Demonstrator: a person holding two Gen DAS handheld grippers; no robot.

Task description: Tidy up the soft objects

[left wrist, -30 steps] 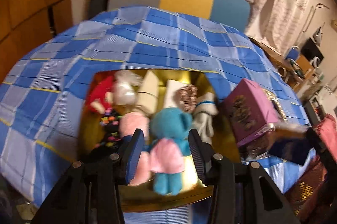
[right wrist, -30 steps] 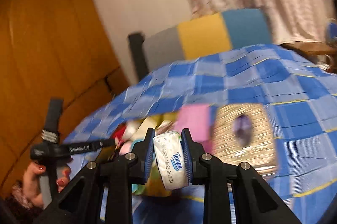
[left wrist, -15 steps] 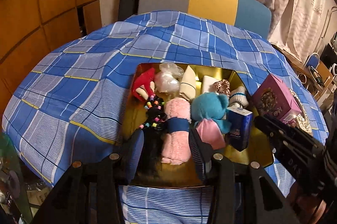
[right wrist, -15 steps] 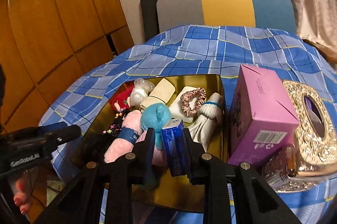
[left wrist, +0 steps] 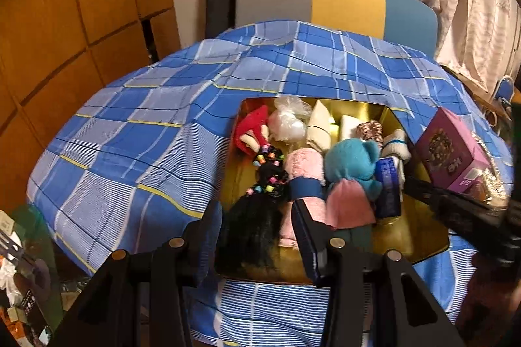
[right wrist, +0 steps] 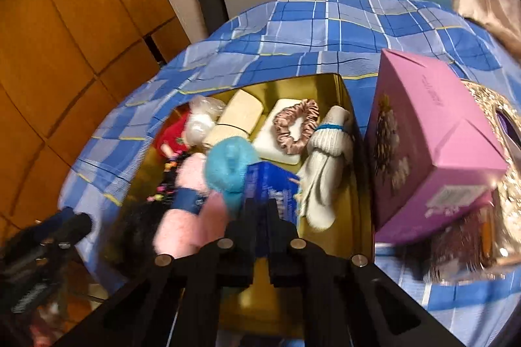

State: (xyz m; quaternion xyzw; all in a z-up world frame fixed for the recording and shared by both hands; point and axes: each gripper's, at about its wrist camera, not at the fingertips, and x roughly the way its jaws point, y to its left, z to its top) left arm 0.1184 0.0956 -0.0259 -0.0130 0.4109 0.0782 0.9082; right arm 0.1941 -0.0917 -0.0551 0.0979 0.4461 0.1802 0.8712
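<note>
The blue tissue pack (right wrist: 272, 189) stands upright in the gold tray (right wrist: 355, 203) beside a teal bear (left wrist: 351, 163). The right tongs (right wrist: 260, 216) have just closed, empty; the left tongs (left wrist: 257, 231) gape empty above a black wig (left wrist: 250, 226).

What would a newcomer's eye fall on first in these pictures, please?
Probably the gold tray crammed with soft things on the blue checked cloth, a teal plush bear at its centre. Next, the purple box just right of the tray.

left gripper (left wrist: 257, 229) angled downward, jaws parted; right gripper (right wrist: 260, 210) angled downward, jaws just closed together.
</note>
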